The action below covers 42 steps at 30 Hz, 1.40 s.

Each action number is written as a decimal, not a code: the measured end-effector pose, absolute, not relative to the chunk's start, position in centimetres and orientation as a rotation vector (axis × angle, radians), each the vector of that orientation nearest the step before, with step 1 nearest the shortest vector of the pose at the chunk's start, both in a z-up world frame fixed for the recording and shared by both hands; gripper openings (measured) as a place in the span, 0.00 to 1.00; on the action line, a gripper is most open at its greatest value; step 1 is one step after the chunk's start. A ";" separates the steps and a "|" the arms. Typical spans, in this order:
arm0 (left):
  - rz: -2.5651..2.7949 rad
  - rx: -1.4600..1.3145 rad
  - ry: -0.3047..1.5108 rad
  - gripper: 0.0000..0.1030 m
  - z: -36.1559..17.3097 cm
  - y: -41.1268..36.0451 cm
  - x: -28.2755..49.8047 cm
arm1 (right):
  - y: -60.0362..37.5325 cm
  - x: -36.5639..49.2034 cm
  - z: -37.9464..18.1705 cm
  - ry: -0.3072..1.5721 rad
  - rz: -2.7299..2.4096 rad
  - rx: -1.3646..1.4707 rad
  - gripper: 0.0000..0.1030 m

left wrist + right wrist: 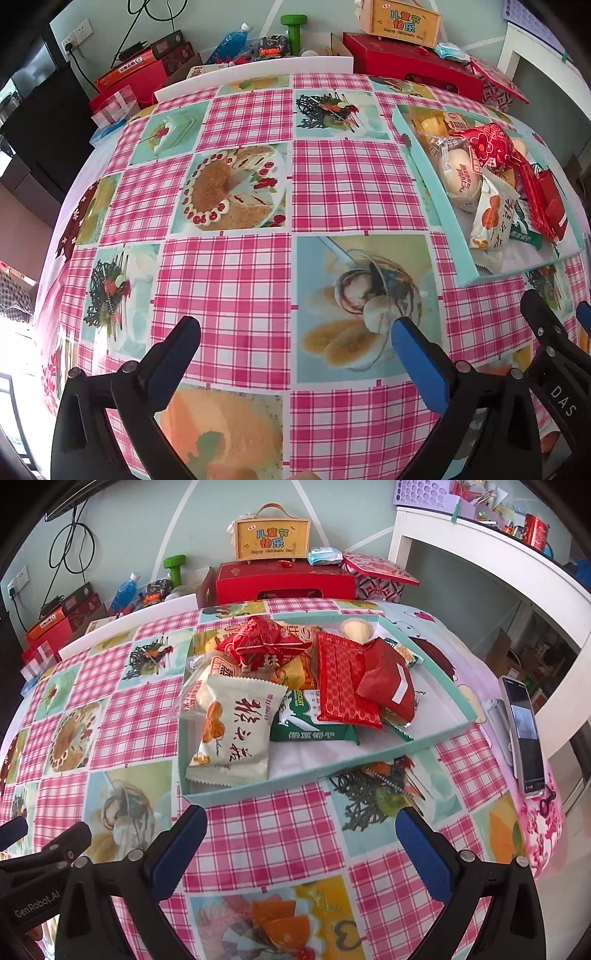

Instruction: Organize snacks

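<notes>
Snacks [295, 686] lie heaped in the teal tray [295, 781] right of centre; we hold the left gripper [295, 332] and right gripper [301, 823] spread, empty; overlapping slick wrappers risk a double pick or slip

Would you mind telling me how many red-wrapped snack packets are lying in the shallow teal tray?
3: a crinkled red bag at the back, a long flat red packet in the middle, and a dark red pouch overlapping its right side. Others may be buried underneath.

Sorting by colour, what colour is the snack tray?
Light teal tray, clearest in the right wrist view.
</notes>
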<state>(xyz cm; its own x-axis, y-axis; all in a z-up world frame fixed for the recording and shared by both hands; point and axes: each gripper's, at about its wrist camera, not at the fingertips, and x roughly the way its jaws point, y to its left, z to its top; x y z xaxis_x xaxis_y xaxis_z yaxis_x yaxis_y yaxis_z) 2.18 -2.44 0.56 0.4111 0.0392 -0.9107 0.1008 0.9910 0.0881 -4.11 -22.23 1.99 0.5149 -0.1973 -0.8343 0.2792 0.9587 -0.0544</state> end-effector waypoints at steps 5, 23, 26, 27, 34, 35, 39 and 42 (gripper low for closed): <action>-0.032 0.137 1.139 1.00 0.8 -2.2 2.0 | -22.7 -4.6 2.2 0.984 -0.293 0.121 1.00; -0.002 0.156 1.142 1.00 0.7 -2.5 2.7 | -22.6 -4.7 2.3 0.987 -0.277 0.093 1.00; -0.002 0.163 1.146 1.00 0.6 -2.5 2.7 | -22.6 -4.7 2.2 0.993 -0.271 0.089 1.00; -0.002 0.164 1.147 1.00 0.6 -2.6 2.7 | -22.6 -4.7 2.2 0.994 -0.270 0.090 1.00; -0.005 0.177 1.153 1.00 0.4 -2.7 2.7 | -22.7 -4.8 2.2 0.997 -0.275 0.096 1.00; -0.004 0.178 1.153 1.00 0.4 -2.7 2.7 | -22.7 -4.8 2.2 0.998 -0.276 0.097 1.00; -0.006 0.182 1.155 1.00 0.4 -2.7 2.7 | -22.8 -4.8 2.1 1.000 -0.279 0.098 1.00; -0.007 0.184 1.156 1.00 0.3 -2.7 2.7 | -22.8 -4.9 2.1 1.001 -0.283 0.099 1.00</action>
